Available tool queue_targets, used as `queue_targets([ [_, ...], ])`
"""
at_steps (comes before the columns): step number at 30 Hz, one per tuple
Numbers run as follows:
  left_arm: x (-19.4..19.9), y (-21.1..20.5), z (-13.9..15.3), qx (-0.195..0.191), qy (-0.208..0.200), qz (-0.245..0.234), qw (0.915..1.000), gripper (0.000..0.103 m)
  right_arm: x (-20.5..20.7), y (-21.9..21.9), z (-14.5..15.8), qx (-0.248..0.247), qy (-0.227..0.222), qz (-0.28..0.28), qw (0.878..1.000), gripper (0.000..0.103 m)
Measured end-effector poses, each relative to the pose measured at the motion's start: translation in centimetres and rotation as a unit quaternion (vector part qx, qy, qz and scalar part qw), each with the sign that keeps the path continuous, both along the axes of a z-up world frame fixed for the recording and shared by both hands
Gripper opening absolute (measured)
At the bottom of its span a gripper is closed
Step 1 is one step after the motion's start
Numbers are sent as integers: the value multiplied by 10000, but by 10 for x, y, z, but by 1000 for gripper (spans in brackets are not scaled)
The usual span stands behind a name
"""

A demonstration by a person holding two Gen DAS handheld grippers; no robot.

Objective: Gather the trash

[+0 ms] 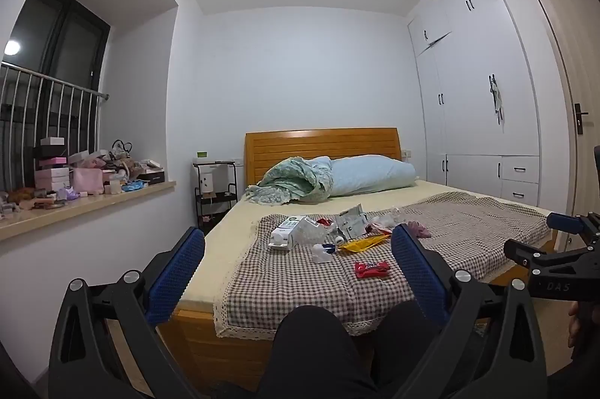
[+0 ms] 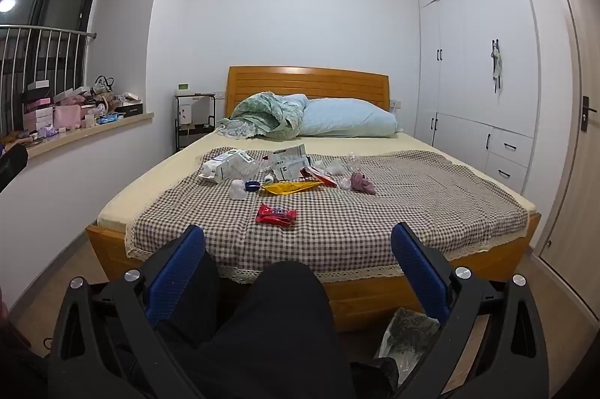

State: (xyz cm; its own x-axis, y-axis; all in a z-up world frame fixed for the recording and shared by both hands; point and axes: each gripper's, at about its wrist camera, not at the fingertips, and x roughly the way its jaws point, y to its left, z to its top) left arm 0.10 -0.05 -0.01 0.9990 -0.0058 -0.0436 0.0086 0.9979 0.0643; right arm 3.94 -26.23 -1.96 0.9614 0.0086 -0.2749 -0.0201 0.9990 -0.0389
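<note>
Trash sits scattered on the checked cloth (image 2: 393, 196) spread over the bed (image 2: 123, 241), and nothing is collected yet. Nearest the foot edge of that cloth lies a red wrapper (image 2: 276, 214), on its own. Just beyond it, towards the middle of the cloth, come a yellow packet (image 2: 290, 188), a crumpled white wad (image 2: 237, 189), a white carton (image 2: 221, 167) and a torn paper pack (image 2: 290, 161). A pink bundle (image 2: 363, 182) lies to the right of that cluster.

Both tools hover short of the cloth's foot edge, well apart from everything. Left gripper (image 1: 298, 267) stands fully spread, nothing between its blue pads; right gripper (image 2: 298, 267) likewise, wide and empty.

By the bed frame, off the cloth, lies what may be a clear bag (image 2: 407, 335), though it's half hidden.

Best opening, I'd say: take the lone red wrapper first, come in low and flat, pinch the wrapper without snagging cloth.
</note>
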Motion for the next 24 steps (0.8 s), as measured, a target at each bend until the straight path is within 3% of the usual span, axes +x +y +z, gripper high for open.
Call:
queue_targets([
  [24,3,3,3,-40,41,8,10000,96,1,3,-3,-64,1,-4,10000,95],
])
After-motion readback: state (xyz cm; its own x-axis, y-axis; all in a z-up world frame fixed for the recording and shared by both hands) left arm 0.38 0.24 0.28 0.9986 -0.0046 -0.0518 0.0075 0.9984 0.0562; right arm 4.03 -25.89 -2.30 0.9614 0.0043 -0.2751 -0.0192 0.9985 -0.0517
